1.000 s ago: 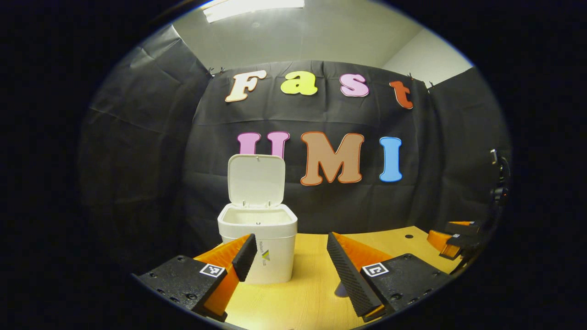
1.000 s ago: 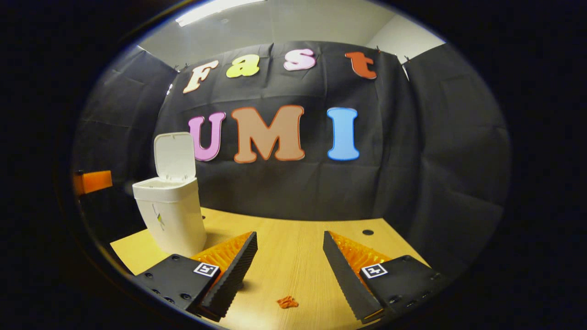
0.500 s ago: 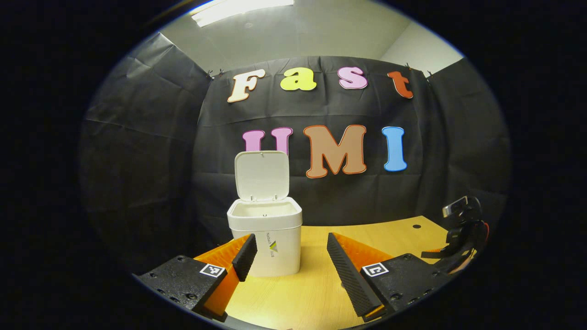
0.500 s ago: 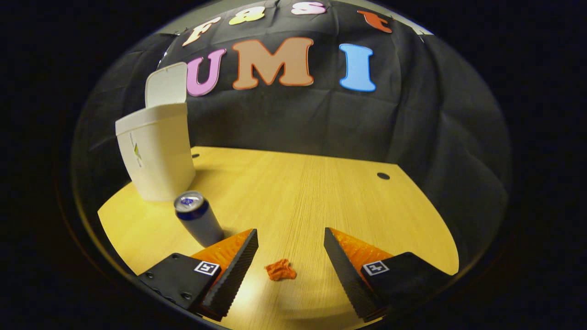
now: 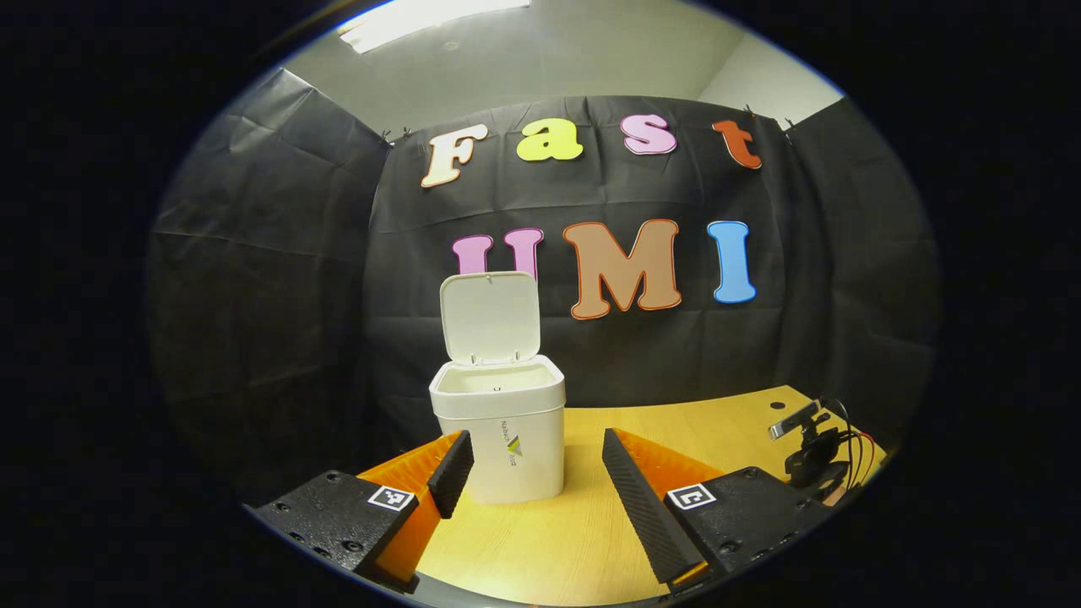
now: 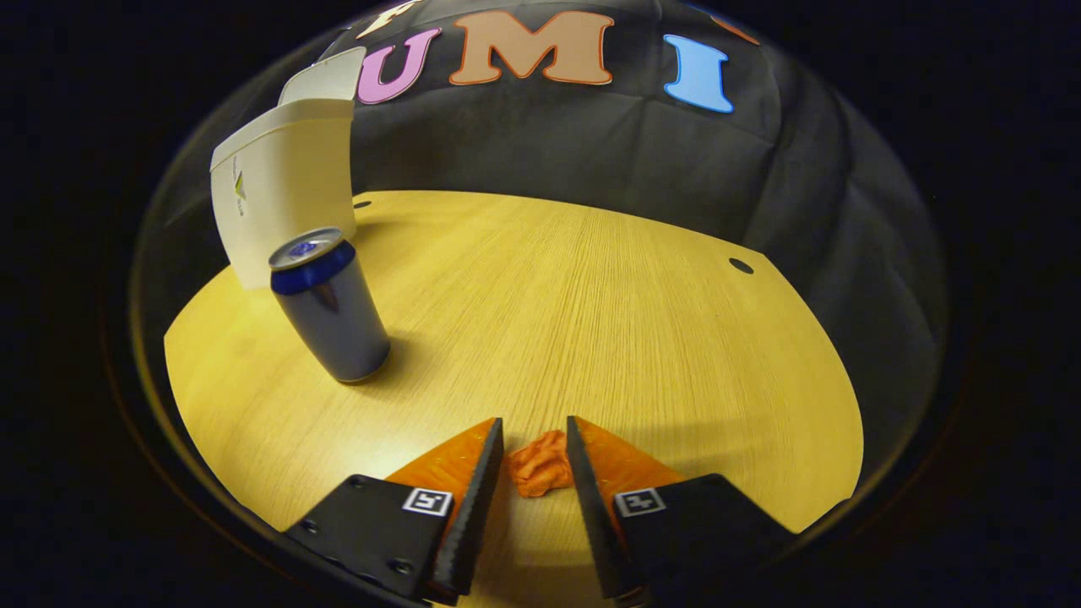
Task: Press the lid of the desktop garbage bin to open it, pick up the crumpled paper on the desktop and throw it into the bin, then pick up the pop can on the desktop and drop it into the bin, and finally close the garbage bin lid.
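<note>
In the right gripper view a small crumpled orange paper (image 6: 540,464) lies on the wooden table (image 6: 633,321), and my right gripper (image 6: 535,422) is shut on it, a finger pressing each side. A blue pop can (image 6: 329,312) stands upright to the left, in front of the white bin (image 6: 287,194), whose lid (image 6: 325,76) is up. In the left gripper view the bin (image 5: 507,447) stands just ahead with its lid (image 5: 490,317) raised upright. My left gripper (image 5: 536,469) hangs open in front of it with nothing between its fingers.
The black cloth wall closes off the back of the table. A small round hole (image 6: 741,265) sits near the table's far right edge. In the left gripper view the back of the other hand-held unit (image 5: 811,452), with cables, is low at the right.
My right gripper dropped toward the table, came down around the orange paper and closed its fingers on it. The left gripper drifted slightly back from the bin and stayed open.
</note>
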A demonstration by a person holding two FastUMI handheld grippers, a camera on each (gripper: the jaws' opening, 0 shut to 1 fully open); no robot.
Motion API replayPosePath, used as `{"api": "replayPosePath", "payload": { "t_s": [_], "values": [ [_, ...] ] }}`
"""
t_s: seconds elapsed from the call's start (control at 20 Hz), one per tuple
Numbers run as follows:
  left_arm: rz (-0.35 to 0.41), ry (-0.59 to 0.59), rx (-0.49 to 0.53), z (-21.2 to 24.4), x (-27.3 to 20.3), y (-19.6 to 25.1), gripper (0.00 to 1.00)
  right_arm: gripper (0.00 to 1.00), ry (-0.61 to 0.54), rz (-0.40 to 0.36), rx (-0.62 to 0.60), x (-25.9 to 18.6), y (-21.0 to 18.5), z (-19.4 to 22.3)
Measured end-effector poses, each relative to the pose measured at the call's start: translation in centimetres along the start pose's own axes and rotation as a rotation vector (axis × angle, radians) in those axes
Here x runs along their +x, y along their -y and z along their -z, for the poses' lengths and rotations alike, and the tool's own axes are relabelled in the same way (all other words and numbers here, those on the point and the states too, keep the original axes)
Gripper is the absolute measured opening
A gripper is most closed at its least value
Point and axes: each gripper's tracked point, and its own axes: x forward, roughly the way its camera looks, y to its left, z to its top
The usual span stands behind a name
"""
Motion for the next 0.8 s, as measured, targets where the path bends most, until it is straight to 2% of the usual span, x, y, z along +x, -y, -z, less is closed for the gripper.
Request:
{"api": "replayPosePath", "payload": {
  "t_s": [0.05, 0.1, 0.3, 0.35, 0.5, 0.55, 0.8],
  "values": [
    [0.001, -0.003, 0.002, 0.1, 0.0, 0.0, 0.93, 0.49, 0.002, 0.005, -0.014, 0.0, 0.2, 0.1],
    [0.004, -0.004, 0.002, 0.1, 0.1, 0.1, 0.93, 0.42, 0.009, 0.003, -0.024, 0.0, 0.2, 0.1],
    [0.019, -0.011, -0.006, 0.4, 0.4, 0.3, 0.93, 0.34, 0.038, 0.009, -0.029, 0.0, 0.4, 0.0],
    [0.022, -0.012, -0.005, 0.4, 0.5, 0.2, 0.93, 0.28, 0.044, 0.002, -0.008, -0.4, 0.3, -0.3],
    [0.031, -0.011, -0.006, 0.3, 1.0, 0.2, 0.93, 0.27, 0.105, -0.021, 0.027, -2.3, 0.5, -2.6],
    [0.035, -0.009, -0.008, 0.4, 1.0, 0.2, 0.93, 0.3, 0.135, -0.03, 0.033, -3.3, 0.6, -3.9],
    [0.067, -0.001, -0.021, 0.4, 1.5, 0.9, 0.93, 0.27, 0.397, -0.105, 0.072, -10.4, -1.0, -14.3]
  ]
}}
